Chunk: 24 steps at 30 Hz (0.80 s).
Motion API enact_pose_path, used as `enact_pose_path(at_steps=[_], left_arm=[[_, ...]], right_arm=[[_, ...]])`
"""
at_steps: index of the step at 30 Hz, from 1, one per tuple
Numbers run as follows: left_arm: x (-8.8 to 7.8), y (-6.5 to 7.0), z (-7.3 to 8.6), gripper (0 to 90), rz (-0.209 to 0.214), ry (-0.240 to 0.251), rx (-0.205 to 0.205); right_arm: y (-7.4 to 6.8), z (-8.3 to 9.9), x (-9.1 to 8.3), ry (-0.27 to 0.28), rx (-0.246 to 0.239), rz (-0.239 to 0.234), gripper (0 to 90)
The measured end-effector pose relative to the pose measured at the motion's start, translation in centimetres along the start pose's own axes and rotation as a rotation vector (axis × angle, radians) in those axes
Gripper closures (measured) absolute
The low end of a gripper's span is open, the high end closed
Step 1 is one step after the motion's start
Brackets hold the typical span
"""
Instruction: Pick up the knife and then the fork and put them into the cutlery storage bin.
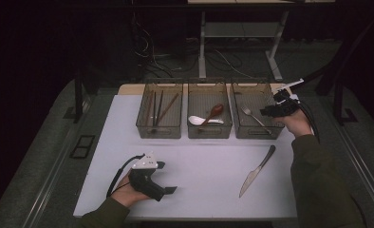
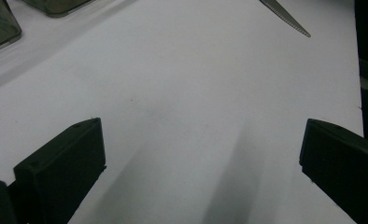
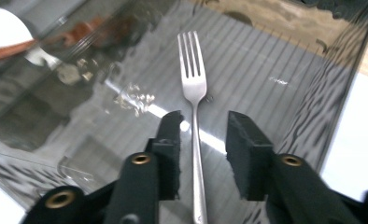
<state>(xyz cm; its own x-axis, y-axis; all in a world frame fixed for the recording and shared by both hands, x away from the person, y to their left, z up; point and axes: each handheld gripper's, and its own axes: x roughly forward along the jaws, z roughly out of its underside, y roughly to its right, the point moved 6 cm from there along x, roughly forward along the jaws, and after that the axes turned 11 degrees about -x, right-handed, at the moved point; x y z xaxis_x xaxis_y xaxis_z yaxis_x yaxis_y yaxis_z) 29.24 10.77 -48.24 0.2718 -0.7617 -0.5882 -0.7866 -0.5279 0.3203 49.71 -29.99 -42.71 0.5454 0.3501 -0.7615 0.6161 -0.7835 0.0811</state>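
White tabletop (image 1: 199,156) fills the middle of the high view, with three clear bins along its far edge sorting cutlery by kind: chopsticks (image 1: 159,107) at left, spoons (image 1: 208,116) in the centre, a fork (image 1: 252,116) in the right bin (image 1: 256,133). At the frame's right the right gripper (image 1: 277,110) reaches into that bin; at lower left the left gripper (image 1: 166,178) rests idle; a knife (image 1: 257,171) lies unsorted at lower right. Left gripper view: jaws spread wide over bare table, nothing held, the knife tip (image 2: 287,18) at top. Right gripper view: jaws stand slightly apart either side of the fork's handle (image 3: 197,154), not pressing it, the fork lying on the bin's floor, seemingly let go.
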Motion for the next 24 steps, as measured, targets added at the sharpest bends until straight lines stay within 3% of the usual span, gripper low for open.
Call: enact_pose_path(at_steps=[3, 9, 17, 24], left_arm=[[0.0, 0.0, 0.0, 0.0, -0.001, -0.002, 0.000], [0.0, 0.0, 0.0, 0.0, -0.002, -0.004, 0.000], [0.0, 0.0, 0.0, 0.0, -0.002, -0.003, 0.000], [0.1, 0.0, 0.0, 0.0, -0.003, -0.004, -0.001]], right_arm=[[-0.2, -0.3, -0.7, 0.031, 0.002, -0.013, 59.1], [-1.2, -0.5, -3.1, 0.108, 0.002, -0.041, 60.0], [-3.7, 1.1, -5.7, 0.134, -0.039, -0.101, 76.5], [-6.0, 3.3, -5.7, 0.101, -0.077, -0.129, 87.4]])
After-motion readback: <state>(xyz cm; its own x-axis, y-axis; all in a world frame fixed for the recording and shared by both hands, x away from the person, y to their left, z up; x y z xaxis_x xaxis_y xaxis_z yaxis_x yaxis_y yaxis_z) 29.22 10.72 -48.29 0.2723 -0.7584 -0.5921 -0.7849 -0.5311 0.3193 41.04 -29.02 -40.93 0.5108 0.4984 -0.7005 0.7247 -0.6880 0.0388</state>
